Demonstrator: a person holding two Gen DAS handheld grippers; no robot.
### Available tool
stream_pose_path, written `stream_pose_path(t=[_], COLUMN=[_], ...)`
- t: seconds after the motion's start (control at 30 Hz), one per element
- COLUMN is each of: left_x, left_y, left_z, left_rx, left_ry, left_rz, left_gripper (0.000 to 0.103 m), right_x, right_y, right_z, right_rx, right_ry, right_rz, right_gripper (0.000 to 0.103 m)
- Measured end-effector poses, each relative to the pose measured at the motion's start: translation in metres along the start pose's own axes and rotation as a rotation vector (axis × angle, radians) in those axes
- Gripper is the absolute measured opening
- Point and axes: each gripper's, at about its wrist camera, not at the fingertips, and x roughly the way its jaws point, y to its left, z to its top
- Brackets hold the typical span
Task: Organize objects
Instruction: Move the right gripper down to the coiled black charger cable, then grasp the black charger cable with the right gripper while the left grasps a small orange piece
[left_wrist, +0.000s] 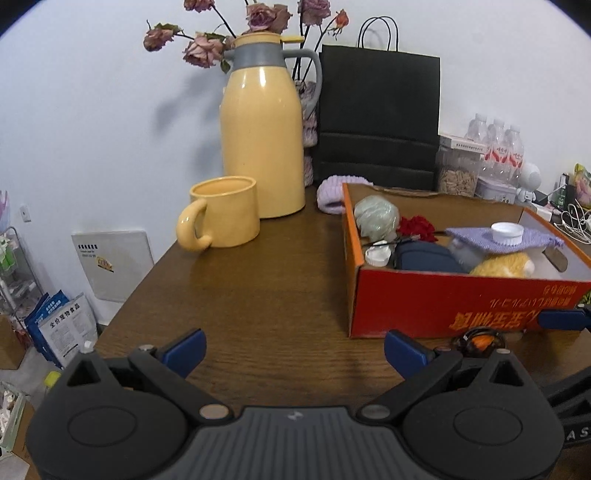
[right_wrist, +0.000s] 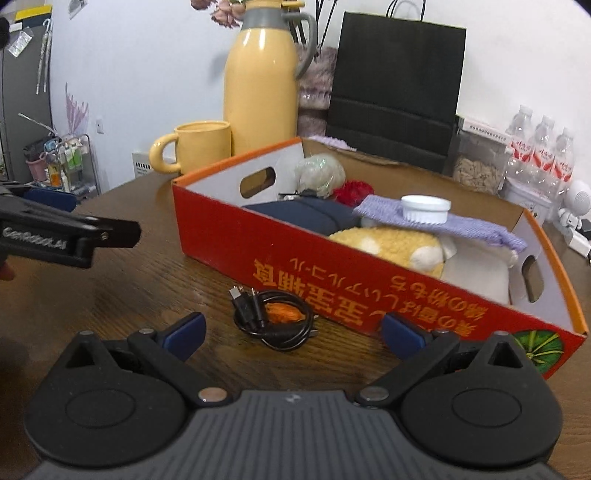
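Just ahead of the right claw (right_wrist: 291, 330), spread wide and empty, a coiled black cable (right_wrist: 275, 314) lies on the table (right_wrist: 129, 295), just beside the red box (right_wrist: 369, 291) full of soft items. Further left, the left claw (left_wrist: 293, 349) is likewise spread, grasping nothing.

Domestic room, likely a living or dining corner. Wooden table (left_wrist: 258, 295) against a plain white wall. Yellow thermos jug (left_wrist: 260, 136) with matching mug (left_wrist: 225, 212), dried roses (left_wrist: 236, 26) behind. Black paper bag (left_wrist: 380, 118), bottled water pack (left_wrist: 498, 147), jar of what may be grain or seeds (left_wrist: 456, 177), blurred. Wire rack of small toiletry-type bottles (right_wrist: 68, 162) at far left.
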Motion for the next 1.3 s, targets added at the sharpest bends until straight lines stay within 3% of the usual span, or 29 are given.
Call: stream_pose_path(t=[0.37,0.53,0.6,0.63,1.17,1.3], left_x=[0.013,0.012,0.013,0.013,0.017,0.013], left_y=[0.004,0.007,0.009,0.009,0.006,-0.007], left_z=[-0.010,-0.013,-0.015,-0.015,-0.019,-0.015], left_rx=[0.011,-0.007,-0.018,-0.023,-0.039,-0.053], left_ry=[0.016,0.004,0.006,0.009,0.045,0.023], left_rz=[-0.054,-0.085,-0.086,-0.087,-0.068,-0.124], left_gripper=[0.102,0.101,0.101,0.101,0.102,0.102], right_x=[0.018,0.020,0.019,0.019,-0.015,-0.025], right_y=[0.011,0.016,0.016,0.016,0.008,-0.003], right_z=[0.002,0.000,0.000,0.000,-0.006,-0.010], right_rx=[0.008,-0.006,0.000,0.002,0.052,0.074], right_ry=[0.025,0.022,0.017,0.013,-0.083,-0.107], right_rz=[-0.011,-0.018,-0.023,-0.029,0.018,0.012], right_gripper=[0.100,0.074,0.059,0.057,0.055,0.055])
